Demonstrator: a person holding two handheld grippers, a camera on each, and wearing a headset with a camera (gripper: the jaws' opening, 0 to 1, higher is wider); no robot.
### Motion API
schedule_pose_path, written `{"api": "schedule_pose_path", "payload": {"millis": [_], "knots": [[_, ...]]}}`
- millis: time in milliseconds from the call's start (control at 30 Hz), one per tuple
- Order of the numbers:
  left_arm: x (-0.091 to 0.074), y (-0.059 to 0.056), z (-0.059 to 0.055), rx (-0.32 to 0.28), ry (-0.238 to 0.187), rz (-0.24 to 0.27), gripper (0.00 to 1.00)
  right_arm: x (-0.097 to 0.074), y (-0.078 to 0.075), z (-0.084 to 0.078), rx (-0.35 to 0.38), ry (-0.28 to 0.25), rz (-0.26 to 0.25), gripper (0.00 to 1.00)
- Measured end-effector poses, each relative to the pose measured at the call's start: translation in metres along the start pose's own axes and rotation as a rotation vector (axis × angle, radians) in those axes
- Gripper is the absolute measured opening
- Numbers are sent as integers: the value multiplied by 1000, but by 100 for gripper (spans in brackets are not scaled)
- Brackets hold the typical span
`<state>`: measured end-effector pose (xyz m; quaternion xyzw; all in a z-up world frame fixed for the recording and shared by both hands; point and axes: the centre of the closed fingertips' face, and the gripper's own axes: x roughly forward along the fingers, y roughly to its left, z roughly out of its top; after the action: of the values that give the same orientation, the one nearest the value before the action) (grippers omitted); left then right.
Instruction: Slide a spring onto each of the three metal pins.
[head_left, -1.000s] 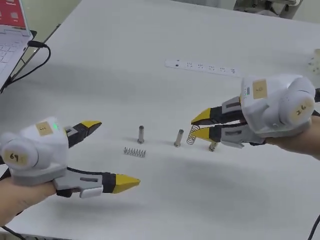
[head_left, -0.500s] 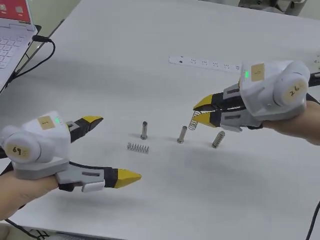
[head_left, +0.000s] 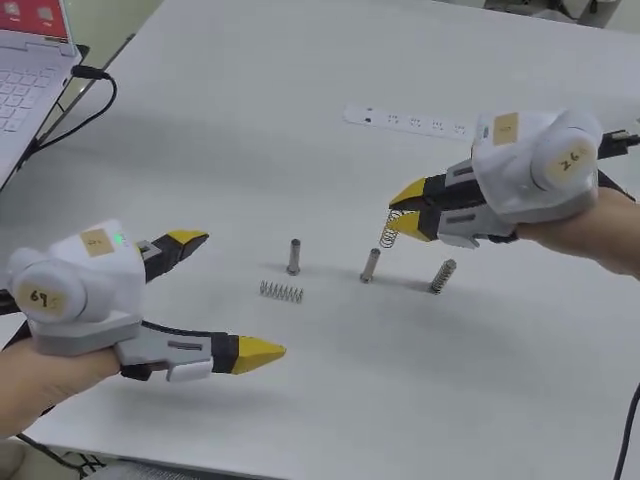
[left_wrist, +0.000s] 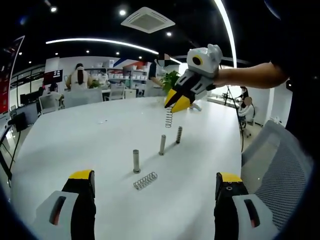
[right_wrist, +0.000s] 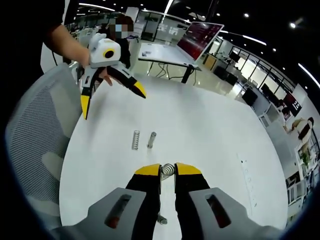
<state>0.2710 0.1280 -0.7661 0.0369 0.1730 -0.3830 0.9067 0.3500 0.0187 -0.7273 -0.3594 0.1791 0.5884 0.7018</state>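
Observation:
Three short metal pins stand in a row mid-table: a bare left pin (head_left: 294, 256), a bare middle pin (head_left: 370, 265) and a right pin (head_left: 442, 276) with a spring round it. A loose spring (head_left: 281, 291) lies in front of the left pin. My right gripper (head_left: 403, 210) is shut on another spring (head_left: 390, 232), which hangs just above and to the right of the middle pin; the right gripper view shows that spring (right_wrist: 168, 170) pinched between the yellow tips. My left gripper (head_left: 228, 294) hovers open at the near left, its tips apart and short of the loose spring (left_wrist: 145, 180).
A white power strip (head_left: 410, 122) lies at the back of the table. A laptop (head_left: 30, 50) with a black cable (head_left: 85, 95) sits at the far left corner. A grey mesh chair (left_wrist: 280, 165) stands by the table's edge.
My right gripper has risen a little with the spring and shifted back, uncovering the right pin. The left gripper has hardly moved. The head camera has drifted.

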Motion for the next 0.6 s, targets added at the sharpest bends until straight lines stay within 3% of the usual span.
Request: {"api": "schedule_pose_path", "payload": {"millis": [600], "knots": [[-3, 3, -3, -11, 2, 10, 98, 15, 0, -9, 18, 22, 12, 7]]}}
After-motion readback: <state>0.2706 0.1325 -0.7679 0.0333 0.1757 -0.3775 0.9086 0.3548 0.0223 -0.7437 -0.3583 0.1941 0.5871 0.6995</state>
